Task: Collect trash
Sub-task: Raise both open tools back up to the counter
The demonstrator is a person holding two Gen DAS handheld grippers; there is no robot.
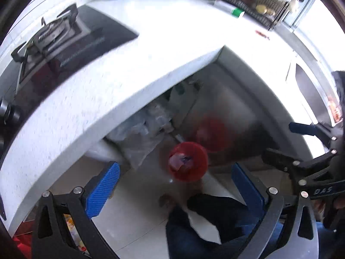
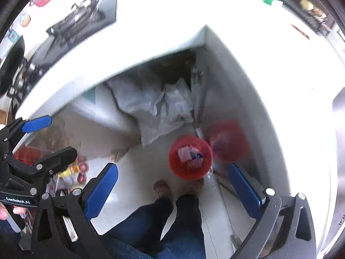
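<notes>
A small red trash bin (image 1: 188, 161) stands on the pale floor below the counter corner, with crumpled pink, white and blue wrappers (image 1: 180, 161) inside; it also shows in the right wrist view (image 2: 190, 157), with the wrappers (image 2: 190, 154) in it. My left gripper (image 1: 174, 188) is open and empty, held high above the bin. My right gripper (image 2: 172, 187) is open and empty, also above the bin. Each gripper shows in the other's view: the right one (image 1: 286, 138) at the right edge, the left one (image 2: 55, 133) at the left edge.
A white L-shaped counter (image 1: 103, 90) carries a gas hob (image 1: 51, 34), a dish rack (image 1: 256, 4), and a small red scrap (image 1: 262, 35) near the sink (image 1: 310, 92). Grey plastic bags (image 2: 159, 108) lie under the counter. The person's legs and feet (image 2: 172, 211) stand below. Bagged fruit (image 2: 73, 172) sits on the floor at left.
</notes>
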